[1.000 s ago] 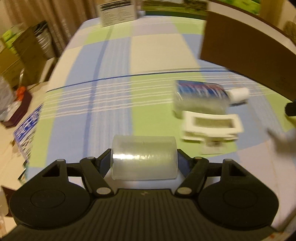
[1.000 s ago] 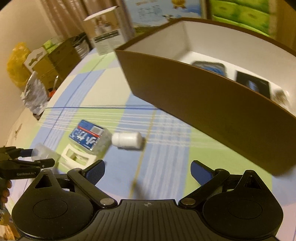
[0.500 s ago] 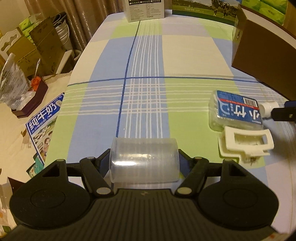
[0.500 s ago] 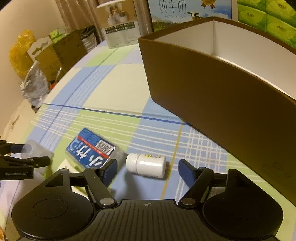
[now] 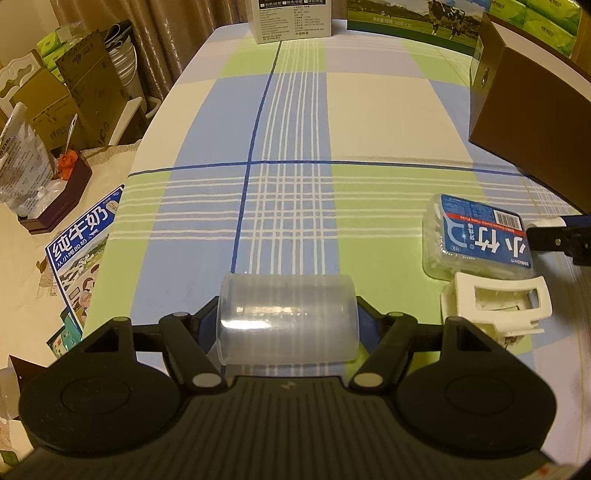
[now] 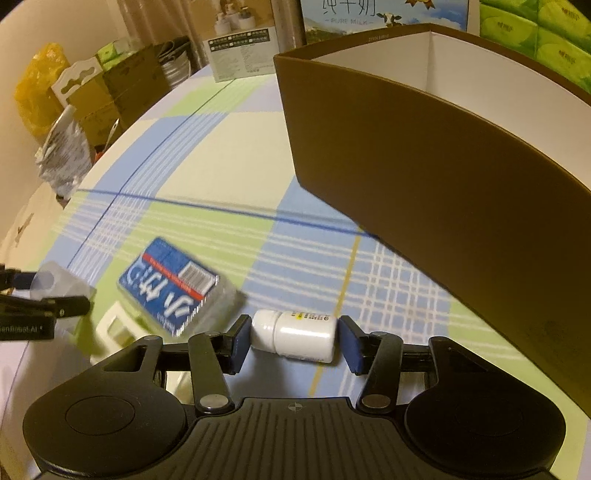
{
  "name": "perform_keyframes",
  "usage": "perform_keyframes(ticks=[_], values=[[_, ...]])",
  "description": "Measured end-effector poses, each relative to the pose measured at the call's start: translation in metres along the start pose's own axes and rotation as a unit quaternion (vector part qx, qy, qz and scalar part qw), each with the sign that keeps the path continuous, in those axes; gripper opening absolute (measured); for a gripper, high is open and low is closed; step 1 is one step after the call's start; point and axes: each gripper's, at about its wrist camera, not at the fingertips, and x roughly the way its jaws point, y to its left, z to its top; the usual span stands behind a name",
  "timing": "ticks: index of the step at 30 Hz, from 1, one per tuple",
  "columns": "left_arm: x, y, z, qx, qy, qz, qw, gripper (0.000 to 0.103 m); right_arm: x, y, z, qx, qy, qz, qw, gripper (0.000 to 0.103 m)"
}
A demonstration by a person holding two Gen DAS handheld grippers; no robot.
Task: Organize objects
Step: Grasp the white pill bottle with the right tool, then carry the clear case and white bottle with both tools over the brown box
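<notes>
My left gripper (image 5: 288, 321) is shut on a clear plastic cup (image 5: 288, 319) held sideways above the checked tablecloth. My right gripper (image 6: 293, 341) is closed around a small white bottle (image 6: 295, 336) lying on its side on the cloth; the left pad touches the cap and the right pad sits at its base. A clear box with a blue label (image 6: 177, 288) lies just left of the bottle and also shows in the left wrist view (image 5: 480, 236). A white hair clip (image 5: 495, 306) lies in front of that box.
A large brown cardboard box (image 6: 424, 177) with a white inside stands to the right, open at the top. A white carton (image 5: 291, 16) and milk boxes stand at the table's far end. Cartons and bags sit off the table's left edge (image 5: 66, 96).
My right gripper has come down and forward over the white bottle and its jaws have closed in on it. The left gripper has swung left with the cup still in it.
</notes>
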Motion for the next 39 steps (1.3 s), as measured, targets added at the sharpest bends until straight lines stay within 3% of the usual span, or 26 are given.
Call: perform_keyframes(ticks=[12, 22, 39], values=[[-0.02, -0.012, -0.029, 0.011, 0.01, -0.012, 0.9998, 0.069, -0.039, -0.017, -0.046, 0.008, 0.014, 0.0, 1.0, 0.048], [-0.037, -0.037, -0.05, 0.032, 0.023, -0.029, 0.9988, 0.069, -0.056, -0.02, -0.064, 0.024, 0.021, -0.003, 0.999, 0.048], [-0.068, -0.066, -0.046, 0.054, 0.003, -0.068, 0.9962, 0.069, -0.093, -0.036, -0.076, 0.062, 0.001, -0.009, 0.998, 0.048]])
